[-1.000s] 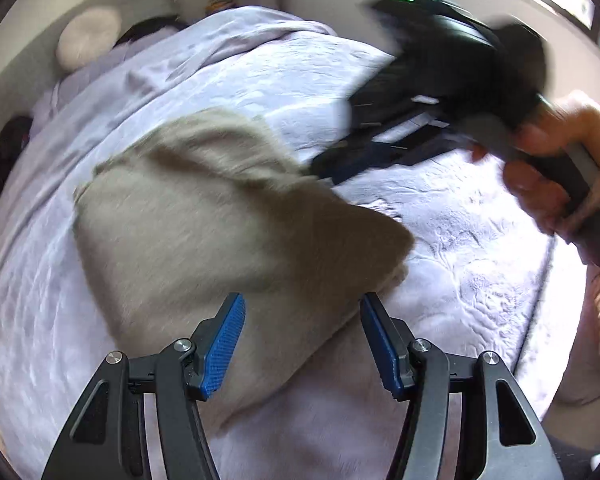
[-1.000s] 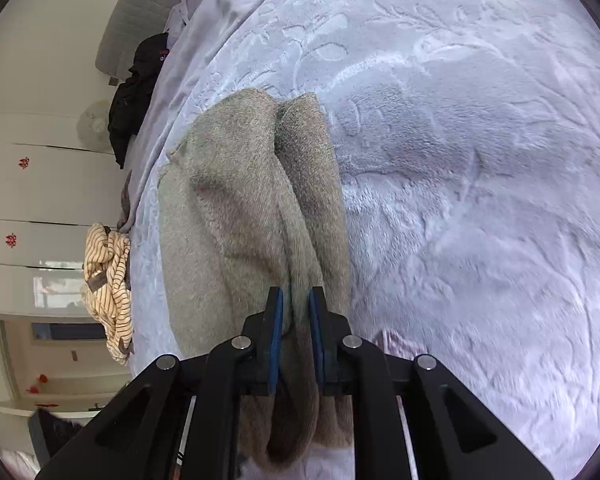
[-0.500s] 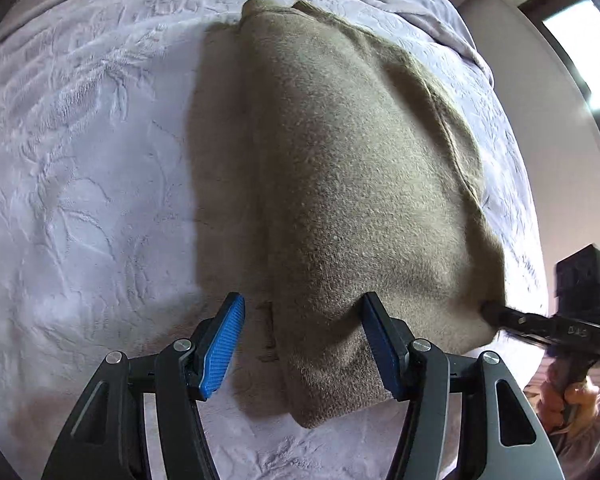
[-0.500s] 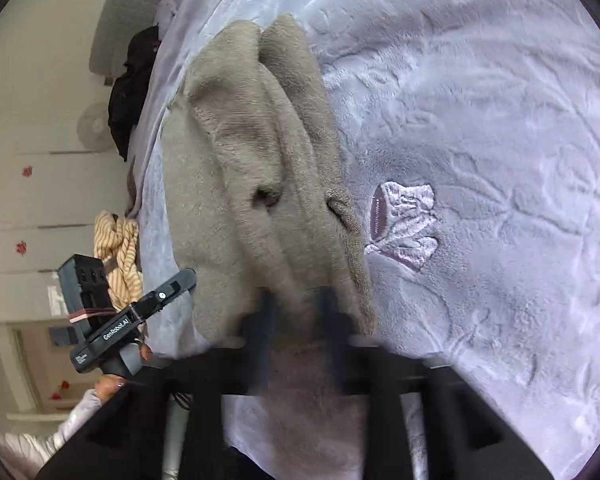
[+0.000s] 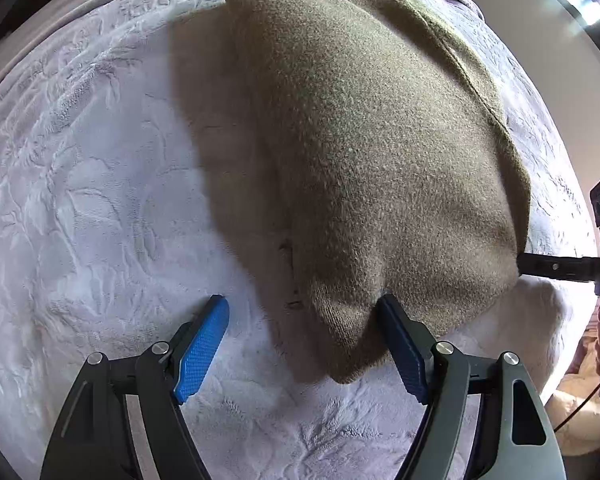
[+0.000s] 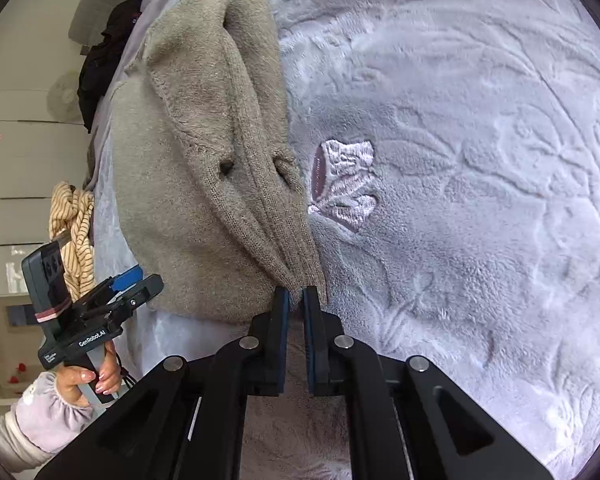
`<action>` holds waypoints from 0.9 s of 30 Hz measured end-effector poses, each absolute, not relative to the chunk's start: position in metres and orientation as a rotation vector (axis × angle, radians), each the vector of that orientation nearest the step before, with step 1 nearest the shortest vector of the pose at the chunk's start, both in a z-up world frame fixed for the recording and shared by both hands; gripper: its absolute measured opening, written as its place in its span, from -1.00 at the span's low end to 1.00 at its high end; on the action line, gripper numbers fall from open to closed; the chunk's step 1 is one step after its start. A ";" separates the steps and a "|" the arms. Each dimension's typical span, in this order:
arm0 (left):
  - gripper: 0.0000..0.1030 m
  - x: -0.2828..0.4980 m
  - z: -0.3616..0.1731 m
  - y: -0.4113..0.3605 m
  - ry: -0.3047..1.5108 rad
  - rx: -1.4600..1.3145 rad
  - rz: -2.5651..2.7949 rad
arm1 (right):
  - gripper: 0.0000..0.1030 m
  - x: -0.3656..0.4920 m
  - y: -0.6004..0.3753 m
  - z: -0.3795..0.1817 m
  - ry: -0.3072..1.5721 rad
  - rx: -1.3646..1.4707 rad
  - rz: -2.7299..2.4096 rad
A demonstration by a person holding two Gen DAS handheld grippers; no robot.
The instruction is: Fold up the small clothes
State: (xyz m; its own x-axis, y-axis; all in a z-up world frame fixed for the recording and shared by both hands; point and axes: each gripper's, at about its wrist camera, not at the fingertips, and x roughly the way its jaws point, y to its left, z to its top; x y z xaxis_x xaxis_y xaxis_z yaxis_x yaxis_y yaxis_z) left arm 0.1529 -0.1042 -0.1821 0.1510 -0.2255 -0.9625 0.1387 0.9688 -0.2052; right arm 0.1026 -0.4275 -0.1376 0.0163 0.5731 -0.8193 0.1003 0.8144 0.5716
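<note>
Right gripper [image 6: 296, 300] pinches the tan garment's [image 5: 372, 152] corner to anchor it; left gripper [image 5: 304, 332] is opening, probably letting go.

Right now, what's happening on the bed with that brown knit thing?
A person is folding a small brown sweater on a pale blanket, with tongs in each hand. The right tongs are shut on a bunched corner of the sweater. The left tongs are opening: one pad touches the sweater's near corner, the other stands clear over the blanket, so they grip nothing.
</note>
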 end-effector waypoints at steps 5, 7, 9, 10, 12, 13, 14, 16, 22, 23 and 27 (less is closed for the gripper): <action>0.51 0.154 -0.178 -0.110 1.394 -0.069 -0.253 | -0.60 0.111 -0.442 -0.105 1.443 0.595 0.411; 0.51 0.143 -0.177 -0.108 1.389 -0.059 -0.251 | 0.03 0.130 -0.444 -0.088 1.375 0.592 0.437; 0.51 0.143 -0.174 -0.113 1.389 -0.056 -0.249 | 0.18 0.155 -0.440 -0.078 1.322 0.592 0.448; 0.51 0.143 -0.174 -0.114 1.389 -0.058 -0.247 | 0.18 0.168 -0.437 -0.076 1.306 0.592 0.456; 0.51 0.143 -0.174 -0.115 1.391 -0.062 -0.245 | 0.18 0.193 -0.433 -0.076 1.276 0.591 0.465; 0.51 0.143 -0.174 -0.115 1.392 -0.063 -0.242 | 0.18 0.207 -0.427 -0.078 1.266 0.594 0.460; 0.51 0.143 -0.174 -0.116 1.393 -0.064 -0.239 | 0.17 0.216 -0.427 -0.079 1.263 0.605 0.462; 0.51 0.144 -0.174 -0.118 1.392 -0.061 -0.234 | 0.16 0.235 -0.422 -0.088 1.262 0.633 0.469; 0.51 0.143 -0.172 -0.122 1.390 -0.068 -0.230 | -0.77 0.258 -0.390 -0.101 1.314 0.613 0.470; 0.51 0.141 -0.171 -0.122 1.390 -0.072 -0.232 | -0.85 0.254 -0.389 -0.089 1.273 0.567 0.486; 0.51 0.140 -0.174 -0.124 1.393 -0.070 -0.246 | -0.84 0.251 -0.389 -0.083 1.284 0.422 0.418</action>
